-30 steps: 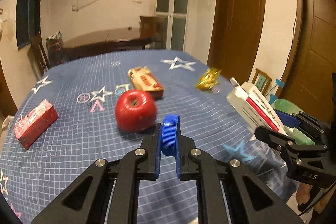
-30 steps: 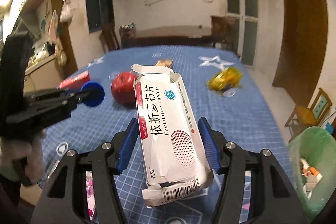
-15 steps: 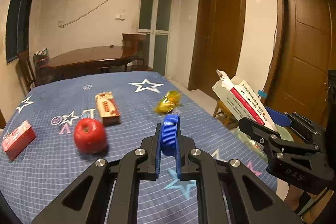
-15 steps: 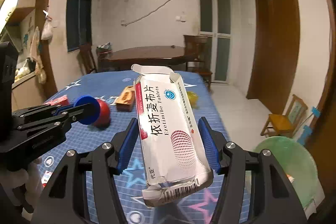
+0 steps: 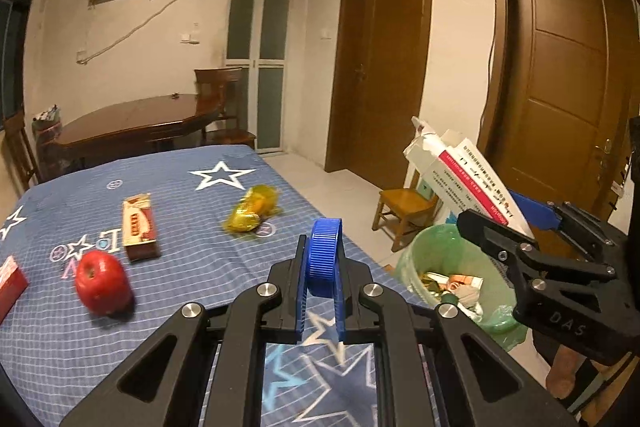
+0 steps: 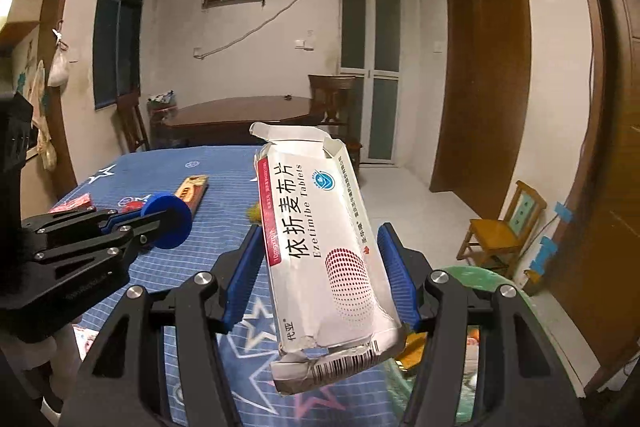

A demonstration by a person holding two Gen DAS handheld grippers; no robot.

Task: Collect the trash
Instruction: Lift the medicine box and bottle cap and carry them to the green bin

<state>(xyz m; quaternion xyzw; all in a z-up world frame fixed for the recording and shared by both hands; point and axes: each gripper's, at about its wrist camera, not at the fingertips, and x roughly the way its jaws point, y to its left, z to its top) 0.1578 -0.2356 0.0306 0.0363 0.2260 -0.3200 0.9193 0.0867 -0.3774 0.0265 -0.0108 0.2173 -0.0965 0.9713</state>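
— What does your left wrist view count?

— Your left tool [image 5: 321, 269] is clenched on one blue bottle cap [image 5: 324, 263], held on edge above the near side of the table [image 5: 192, 227]. On the blue star-patterned cloth you have one red apple [image 5: 103, 283], one tan snack box [image 5: 139, 227], one yellow wrapper [image 5: 253, 213] and, at the left edge, one red carton [image 5: 10, 285]. Beside the table stands one green-lined trash bin [image 5: 452, 267] with scraps inside. Your right tool [image 5: 520, 223] hangs above the bin, grasping one white medicine box [image 5: 460, 175].

— And your right wrist view?

— Your right tool [image 6: 320, 263] grips that one medicine box [image 6: 324, 251] between its blue pads [image 6: 394, 279], the torn flap pointing away. The bin's green rim [image 6: 476, 273] sits just beneath. Your left tool [image 6: 160, 223] is at the left with the cap [image 6: 170, 219] over the table [image 6: 224, 187].
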